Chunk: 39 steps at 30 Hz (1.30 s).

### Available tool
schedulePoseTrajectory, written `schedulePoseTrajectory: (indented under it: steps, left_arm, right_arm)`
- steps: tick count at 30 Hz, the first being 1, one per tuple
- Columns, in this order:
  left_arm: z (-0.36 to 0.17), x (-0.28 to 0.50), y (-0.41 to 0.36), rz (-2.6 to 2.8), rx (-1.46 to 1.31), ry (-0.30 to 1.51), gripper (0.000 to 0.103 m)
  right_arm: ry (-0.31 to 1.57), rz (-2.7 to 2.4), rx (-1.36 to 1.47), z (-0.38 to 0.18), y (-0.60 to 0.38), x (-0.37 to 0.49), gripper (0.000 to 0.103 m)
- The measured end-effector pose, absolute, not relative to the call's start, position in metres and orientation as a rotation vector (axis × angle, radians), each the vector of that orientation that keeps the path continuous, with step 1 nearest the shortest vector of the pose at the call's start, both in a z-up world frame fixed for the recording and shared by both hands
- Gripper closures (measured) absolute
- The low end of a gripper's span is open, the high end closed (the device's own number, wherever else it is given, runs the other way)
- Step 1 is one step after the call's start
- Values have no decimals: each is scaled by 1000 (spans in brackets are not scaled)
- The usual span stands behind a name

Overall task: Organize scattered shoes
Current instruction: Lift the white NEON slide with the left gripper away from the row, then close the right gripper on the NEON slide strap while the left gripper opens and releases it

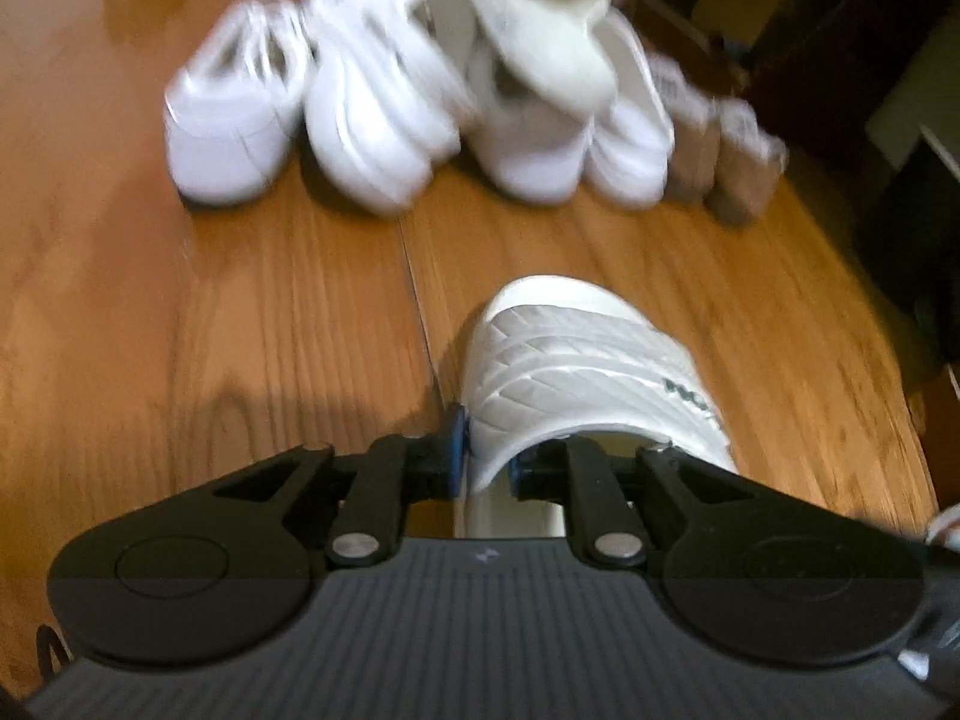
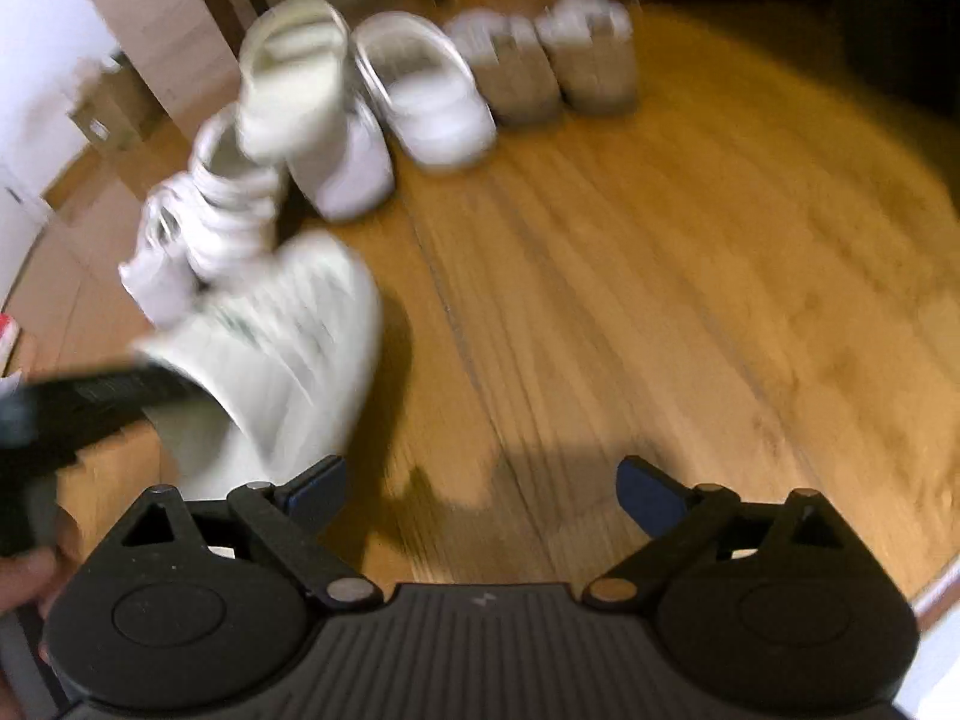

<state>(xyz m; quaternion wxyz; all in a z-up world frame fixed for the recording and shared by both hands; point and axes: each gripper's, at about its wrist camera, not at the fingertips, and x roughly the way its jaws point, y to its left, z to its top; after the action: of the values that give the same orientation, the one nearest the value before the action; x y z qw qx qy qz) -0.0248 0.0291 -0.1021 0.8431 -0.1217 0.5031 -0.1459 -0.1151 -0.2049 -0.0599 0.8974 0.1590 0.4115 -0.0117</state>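
Observation:
A white quilted slide sandal point(image 1: 576, 360) lies on the wooden floor point(image 1: 210, 330) right in front of my left gripper point(image 1: 485, 461). The near edge of its strap stands between the two blue pads, which look slightly apart from it, so this gripper is open. In the right wrist view the same slide point(image 2: 282, 348) is blurred at the left. My right gripper point(image 2: 480, 492) hangs open over bare floor, with nothing between its fingers. The matching slide point(image 1: 540, 30) rests tilted on top of a row of shoes farther back.
The row holds white sneakers point(image 1: 234, 120), white clogs point(image 1: 624, 138) and tan boots point(image 1: 720, 156). Dark furniture point(image 1: 840, 30) stands at the right. Cardboard boxes point(image 2: 150, 12) sit at the back left, and a hand point(image 2: 24, 582) shows at the left edge.

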Motion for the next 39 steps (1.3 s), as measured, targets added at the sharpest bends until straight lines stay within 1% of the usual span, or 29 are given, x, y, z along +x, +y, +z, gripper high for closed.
schedulePoseTrajectory:
  steps: [3, 4, 5, 6, 7, 10, 16, 20, 22, 24, 25, 26, 27, 29, 31, 35, 39]
  left_arm:
    - [-105, -31, 36, -330, -247, 1111, 69]
    - [-104, -34, 40, -349, -258, 1124, 60]
    - [-103, -38, 45, -368, -269, 1136, 55]
    - [-101, -42, 49, -387, -280, 1148, 47]
    - [-99, -46, 53, -406, -296, 1160, 43]
    - [-95, -58, 66, -449, -312, 1196, 41]
    - [-99, -73, 87, -429, -299, 1262, 39]
    - [-105, -76, 96, -392, -268, 1288, 38]
    - [-106, -77, 98, -374, -237, 1289, 35]
    - [-106, -79, 99, -364, -213, 1288, 34]
    - [-107, -79, 99, -364, -201, 1290, 34]
    - [-107, -80, 99, -364, -188, 1292, 34]
    - [-107, -81, 99, -362, -175, 1294, 34]
    - [-107, -82, 98, -361, -159, 1298, 34]
    - [-107, -83, 97, -367, -153, 1299, 34]
    - [-108, -81, 94, -369, -151, 1302, 34]
    - [-105, -83, 90, -362, -109, 1287, 34]
  right_arm:
    - [799, 47, 305, -54, -192, -115, 6]
    - [794, 72, 282, -54, -187, -115, 6]
    - [795, 90, 261, -55, -182, -114, 6]
    - [796, 108, 239, -55, -178, -114, 6]
    - [797, 132, 215, -55, -173, -113, 6]
    - [798, 195, 147, -54, -161, -111, 6]
    - [778, 423, -144, -47, -120, -105, 6]
    - [805, 446, -285, -56, -102, -96, 7]
    - [826, 451, -341, -62, -97, -88, 11]
    - [852, 460, -420, -71, -91, -78, 19]
    - [858, 468, -442, -73, -90, -75, 22]
    - [859, 500, -465, -74, -90, -69, 28]
    - [848, 557, -471, -73, -92, -65, 29]
    - [849, 626, -461, -71, -96, -59, 29]
    - [895, 671, -443, -71, -99, -49, 29]
    - [954, 728, -429, -75, -102, -33, 22]
    - [982, 739, -423, -79, -103, -19, 21]
